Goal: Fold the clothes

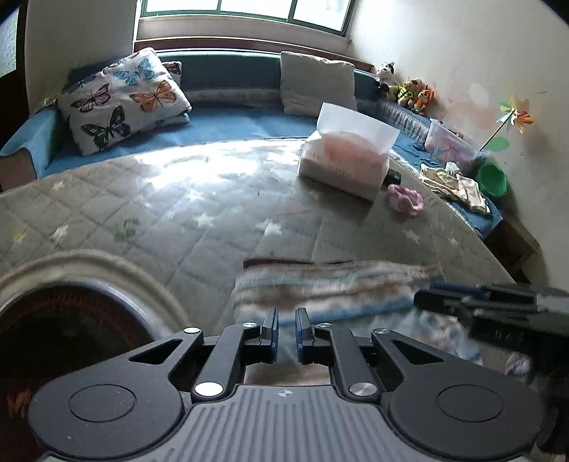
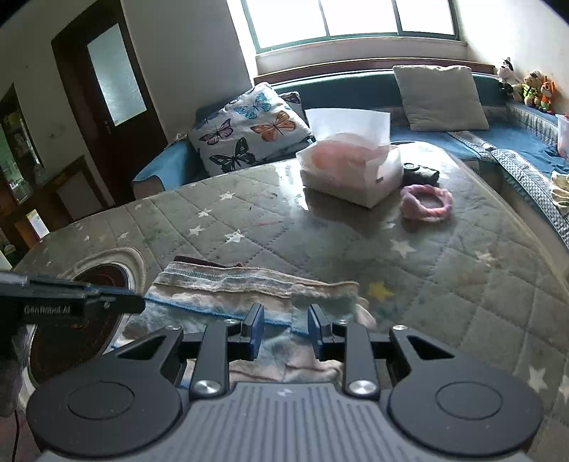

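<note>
Striped pastel cloth [image 2: 249,288] lies folded and blurred; the left gripper [image 1: 286,320] is narrowly parted and the right gripper [image 2: 286,316] wider, both empty.

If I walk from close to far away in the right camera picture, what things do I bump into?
Right hand-held gripper → striped folded cloth → white tissue box → butterfly pillow → window.

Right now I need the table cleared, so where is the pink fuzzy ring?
The pink fuzzy ring lies on the quilted table cover, far right in both views, just right of the white tissue box and in front of a small black object.
</note>
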`<move>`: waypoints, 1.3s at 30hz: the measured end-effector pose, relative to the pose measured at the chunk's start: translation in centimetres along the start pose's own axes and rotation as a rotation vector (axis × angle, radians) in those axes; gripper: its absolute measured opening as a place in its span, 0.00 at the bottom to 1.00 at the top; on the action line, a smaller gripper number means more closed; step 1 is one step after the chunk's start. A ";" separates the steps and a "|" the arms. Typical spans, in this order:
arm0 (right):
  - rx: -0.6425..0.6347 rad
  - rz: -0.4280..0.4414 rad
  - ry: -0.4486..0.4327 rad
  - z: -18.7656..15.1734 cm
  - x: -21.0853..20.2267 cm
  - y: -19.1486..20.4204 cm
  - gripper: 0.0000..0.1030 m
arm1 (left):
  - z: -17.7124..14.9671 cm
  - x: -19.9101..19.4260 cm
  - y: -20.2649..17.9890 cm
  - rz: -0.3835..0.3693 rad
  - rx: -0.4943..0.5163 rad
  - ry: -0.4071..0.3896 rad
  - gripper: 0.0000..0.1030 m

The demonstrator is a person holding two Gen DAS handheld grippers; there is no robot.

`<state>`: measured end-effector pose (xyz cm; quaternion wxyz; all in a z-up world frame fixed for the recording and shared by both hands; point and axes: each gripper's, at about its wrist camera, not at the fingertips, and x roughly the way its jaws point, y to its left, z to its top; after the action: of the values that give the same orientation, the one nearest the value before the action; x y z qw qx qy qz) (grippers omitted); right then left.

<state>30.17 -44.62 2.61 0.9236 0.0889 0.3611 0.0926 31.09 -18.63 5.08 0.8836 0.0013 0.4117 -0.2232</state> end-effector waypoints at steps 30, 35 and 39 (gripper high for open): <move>-0.177 0.053 0.048 -5.6 -5.5 4.9 0.37 | -6.7 -4.9 -1.7 0.017 0.109 0.037 0.35; -0.248 0.019 0.024 -8.4 -7.8 5.8 0.37 | -9.9 -6.4 -2.3 0.051 0.149 0.033 0.36; -0.254 -0.005 0.022 -10.0 -8.9 5.7 0.37 | -11.5 -6.7 -2.1 0.081 0.148 0.032 0.38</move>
<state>16.29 -40.25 2.44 0.9237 -0.0307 0.3567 0.1362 18.11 -15.77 2.74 0.8826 0.0870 0.4079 -0.2169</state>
